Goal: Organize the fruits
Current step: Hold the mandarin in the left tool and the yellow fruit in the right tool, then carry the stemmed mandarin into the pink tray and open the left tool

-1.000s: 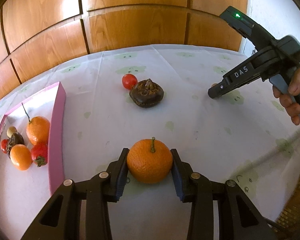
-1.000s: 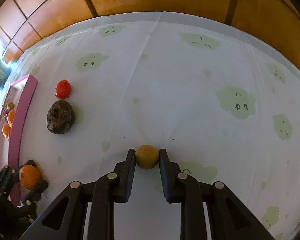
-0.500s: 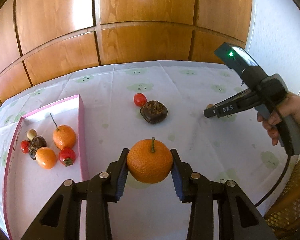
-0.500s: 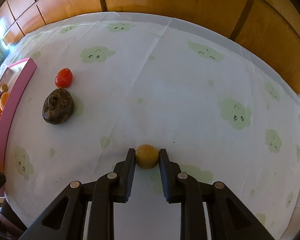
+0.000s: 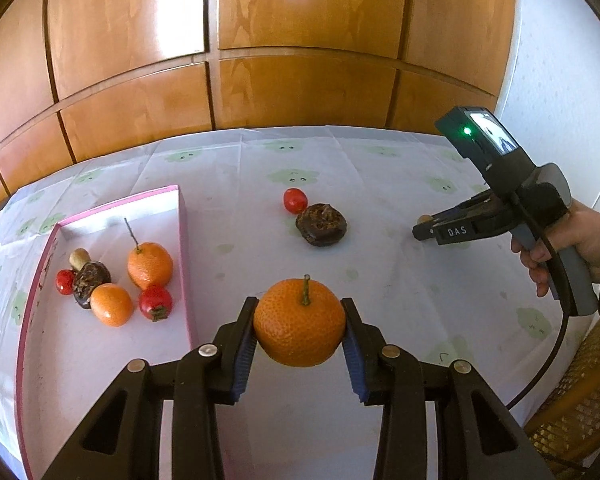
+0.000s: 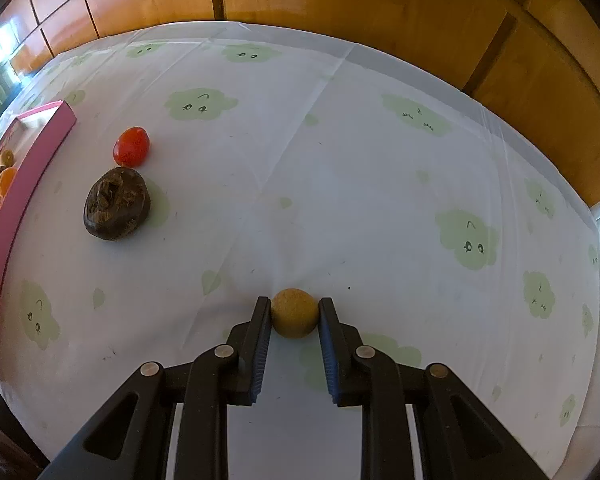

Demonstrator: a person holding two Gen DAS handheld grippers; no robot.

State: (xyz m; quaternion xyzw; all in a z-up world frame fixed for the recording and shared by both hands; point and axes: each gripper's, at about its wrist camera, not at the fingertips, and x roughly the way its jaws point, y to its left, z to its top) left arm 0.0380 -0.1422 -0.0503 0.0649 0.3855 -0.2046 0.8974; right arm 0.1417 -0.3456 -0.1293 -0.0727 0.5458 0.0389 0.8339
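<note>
Now tangerine [image 5: 299, 322] sits higher (tray [image 5: 182, 216] nearer).

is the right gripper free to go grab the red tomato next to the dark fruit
Probably not yet: the right gripper is shut on a small tan fruit. The path to the red tomato looks open, but its jaws are occupied.

left tool [image 5: 300, 322]: fingers level, pointing forward, both pads pressed against an orange [image 5: 299, 322] carried between them; right tool [image 6: 294, 318]: fingers closed on a small tan fruit [image 6: 293, 318]; right hand [image 5: 572, 246]: wrapped around the pistol handle, tool angled leftward.
</note>
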